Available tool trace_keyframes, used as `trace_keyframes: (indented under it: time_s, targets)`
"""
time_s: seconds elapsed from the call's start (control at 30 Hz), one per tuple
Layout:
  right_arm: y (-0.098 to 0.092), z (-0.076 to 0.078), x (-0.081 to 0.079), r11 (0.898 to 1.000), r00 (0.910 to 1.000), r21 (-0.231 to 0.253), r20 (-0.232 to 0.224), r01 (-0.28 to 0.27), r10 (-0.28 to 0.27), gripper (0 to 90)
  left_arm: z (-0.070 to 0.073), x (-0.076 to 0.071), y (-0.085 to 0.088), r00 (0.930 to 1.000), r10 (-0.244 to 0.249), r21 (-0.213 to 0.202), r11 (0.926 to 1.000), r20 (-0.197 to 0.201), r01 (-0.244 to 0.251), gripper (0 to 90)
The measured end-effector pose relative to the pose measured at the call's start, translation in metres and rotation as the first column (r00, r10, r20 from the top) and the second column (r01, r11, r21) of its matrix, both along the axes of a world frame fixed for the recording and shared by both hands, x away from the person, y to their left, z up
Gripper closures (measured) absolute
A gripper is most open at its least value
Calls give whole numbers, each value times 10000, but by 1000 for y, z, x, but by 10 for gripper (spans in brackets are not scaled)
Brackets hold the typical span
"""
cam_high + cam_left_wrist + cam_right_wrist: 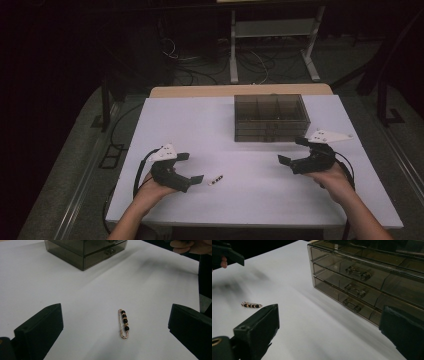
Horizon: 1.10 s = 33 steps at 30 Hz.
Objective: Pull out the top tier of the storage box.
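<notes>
Table (260, 185): plain white top, no pattern; a pale tan strip (240, 90) showed along its far edge.

Brooch pin (124, 323): rose-gold frame, carrying a row of glossy black beads with small gold spacers between them.

Drawer box (270, 117): smoky grey-brown, translucent, with handles (355, 273) in the same tint.

Left gripper (192, 167) and right gripper (291, 150): matte black jaws; each bore a light grey three-cornered plate (162, 153) with small dark dots.

Floor (75, 165): dull grey-green. Background was near black.
</notes>
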State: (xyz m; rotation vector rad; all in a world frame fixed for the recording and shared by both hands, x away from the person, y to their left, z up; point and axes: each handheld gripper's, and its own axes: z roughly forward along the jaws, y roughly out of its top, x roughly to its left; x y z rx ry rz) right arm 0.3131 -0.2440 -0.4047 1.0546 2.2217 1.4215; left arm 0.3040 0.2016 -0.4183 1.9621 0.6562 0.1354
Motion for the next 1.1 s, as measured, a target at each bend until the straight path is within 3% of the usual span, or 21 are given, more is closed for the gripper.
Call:
trace_keyframes:
  time_s: [1.1]
  targets:
    - [8, 1, 12, 10000, 10000, -45, -33, -85, 85, 26, 0, 0, 0, 10000, -16, 21, 10000, -16, 16, 0]
